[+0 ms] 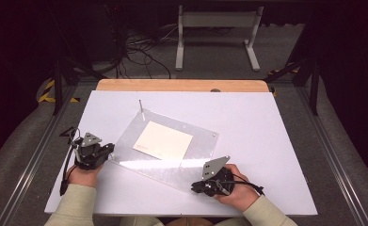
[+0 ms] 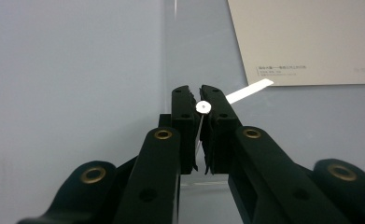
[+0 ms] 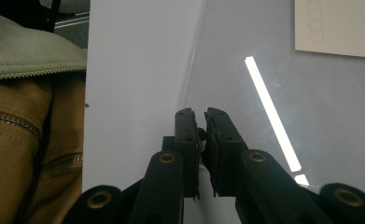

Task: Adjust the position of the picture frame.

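Note:
A clear plastic plate [image 1: 198,141] lies slantwise on the white tabletop [image 1: 266,141], with a cream sheet of paper [image 1: 163,140] at its middle. My left gripper [image 1: 110,150] is at the plate's left corner. In the left gripper view its jaws [image 2: 200,91] are shut on the plate's edge, with a small white round stud [image 2: 203,107] between the pads. My right gripper [image 1: 195,188] is at the plate's near corner. In the right gripper view its jaws [image 3: 204,114] are shut on that edge, and the clear plate [image 3: 264,70] runs off ahead of them.
A thin metal pin [image 1: 141,107] stands upright at the plate's far corner. A wooden strip [image 1: 181,85] borders the table's back edge. Beyond it on the floor are cables [image 1: 139,52] and a white stand [image 1: 217,33]. A jacket [image 3: 26,51] lies close on the right gripper's left.

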Tool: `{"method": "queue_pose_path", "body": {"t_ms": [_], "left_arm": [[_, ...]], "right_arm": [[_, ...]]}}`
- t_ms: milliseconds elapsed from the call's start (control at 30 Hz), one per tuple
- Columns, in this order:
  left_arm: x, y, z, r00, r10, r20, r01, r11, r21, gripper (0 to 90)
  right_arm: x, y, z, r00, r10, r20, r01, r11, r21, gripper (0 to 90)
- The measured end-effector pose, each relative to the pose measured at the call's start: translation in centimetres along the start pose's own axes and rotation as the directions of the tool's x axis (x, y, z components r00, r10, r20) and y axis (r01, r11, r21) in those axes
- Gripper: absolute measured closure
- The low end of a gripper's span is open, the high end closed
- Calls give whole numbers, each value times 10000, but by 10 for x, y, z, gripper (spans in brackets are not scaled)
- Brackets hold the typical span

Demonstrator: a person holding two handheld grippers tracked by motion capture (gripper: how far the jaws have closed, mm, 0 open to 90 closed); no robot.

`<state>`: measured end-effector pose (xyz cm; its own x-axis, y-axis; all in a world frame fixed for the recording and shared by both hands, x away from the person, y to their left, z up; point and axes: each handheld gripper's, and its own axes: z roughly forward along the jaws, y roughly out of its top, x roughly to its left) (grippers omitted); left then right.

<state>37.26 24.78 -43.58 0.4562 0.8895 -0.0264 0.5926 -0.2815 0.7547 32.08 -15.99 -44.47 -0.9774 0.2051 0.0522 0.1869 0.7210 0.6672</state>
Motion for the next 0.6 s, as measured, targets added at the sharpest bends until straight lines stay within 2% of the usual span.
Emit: {"method": "queue_pose_path", "body": {"t_ms": [200,300,400,533,600], "left_arm": [[-6,21,9,9992,-92,-397,84,9998,-197,841],[-12,38,11,9984,123,-543,-148,9989,-452,837],[-20,58,21,9974,388,-616,-429,9968,-676,834],[-25,78,39,9988,375,-313,-403,9945,-967,824],[-28,88,51,9989,424,-203,-440,9951,-880,821]], "right_arm": [[6,1,3,9997,-234,52,234,9997,-42,830],[10,1,3,9994,-311,129,311,9995,-16,830],[13,2,3,9992,-348,198,348,9994,-20,829],[14,0,4,9992,-345,200,347,9993,-118,829],[14,0,4,9995,-297,133,300,9993,-204,829]]}}
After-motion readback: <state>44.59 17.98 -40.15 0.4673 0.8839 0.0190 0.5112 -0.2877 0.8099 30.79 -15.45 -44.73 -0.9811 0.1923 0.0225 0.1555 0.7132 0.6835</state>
